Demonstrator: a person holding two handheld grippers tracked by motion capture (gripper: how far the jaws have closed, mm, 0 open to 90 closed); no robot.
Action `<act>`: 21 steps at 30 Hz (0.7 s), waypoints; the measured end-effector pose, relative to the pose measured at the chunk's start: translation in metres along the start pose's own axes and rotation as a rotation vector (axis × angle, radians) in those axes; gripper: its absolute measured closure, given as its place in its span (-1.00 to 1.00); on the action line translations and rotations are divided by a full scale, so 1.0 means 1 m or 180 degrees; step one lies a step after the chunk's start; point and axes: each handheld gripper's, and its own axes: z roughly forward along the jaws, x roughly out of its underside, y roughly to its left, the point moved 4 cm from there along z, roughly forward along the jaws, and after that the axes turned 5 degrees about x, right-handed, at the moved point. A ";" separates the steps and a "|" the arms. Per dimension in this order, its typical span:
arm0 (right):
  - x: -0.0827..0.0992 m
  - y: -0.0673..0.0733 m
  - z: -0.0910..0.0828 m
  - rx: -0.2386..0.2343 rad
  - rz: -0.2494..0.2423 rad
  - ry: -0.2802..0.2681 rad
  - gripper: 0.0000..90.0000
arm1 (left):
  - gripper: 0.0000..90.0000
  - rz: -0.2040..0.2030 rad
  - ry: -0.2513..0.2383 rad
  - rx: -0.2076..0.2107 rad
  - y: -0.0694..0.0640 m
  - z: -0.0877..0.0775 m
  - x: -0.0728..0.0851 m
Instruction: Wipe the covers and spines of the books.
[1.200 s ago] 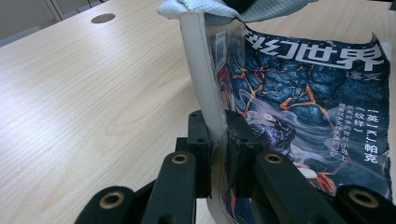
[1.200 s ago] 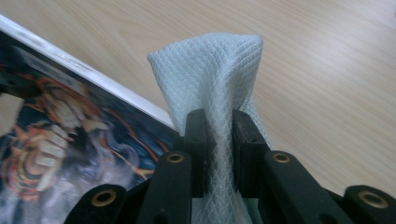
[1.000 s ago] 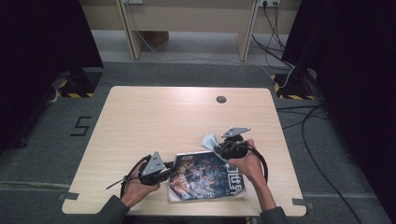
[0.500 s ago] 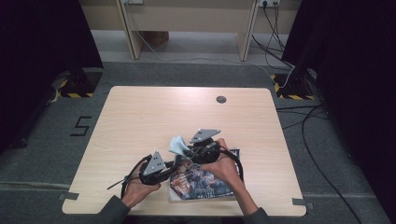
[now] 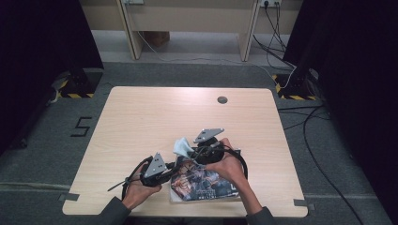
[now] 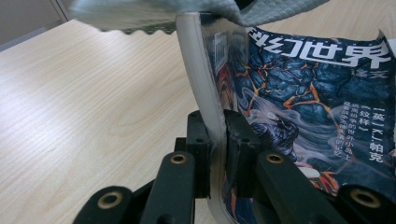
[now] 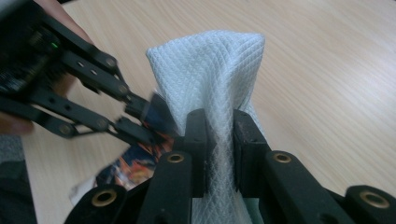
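Two grippers are working over a magazine at the near edge of the table, one pinching its spine edge, the other clutching a white cloth.

The magazine (image 6: 299, 107), glossy with a blue, cracked-rock cover and white characters, is lying near the table's (image 5: 141, 122) front edge, its bound side curling up where the left gripper (image 6: 215, 135) is clamping it. The right gripper (image 7: 219, 140) is squeezing the quilted cloth (image 7: 210, 70) just above that edge. Hands are covering much of the cover in the high view; the cloth's lower part is hidden behind the jaws. The far tabletop is lying open.
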 end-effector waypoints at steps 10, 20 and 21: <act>0.026 -0.026 -0.007 0.0173 0.0198 0.0133 0.75 | 0.80 0.0004 -0.0026 -0.0007 0.000 0.000 -0.001; -0.011 0.022 -0.004 0.0004 -0.0178 -0.0077 0.74 | 0.80 0.0058 -0.0042 -0.0018 -0.002 0.001 -0.003; -0.013 0.025 -0.004 0.0034 -0.0233 -0.0079 0.75 | 0.80 0.0059 -0.0047 -0.0013 -0.002 0.000 -0.003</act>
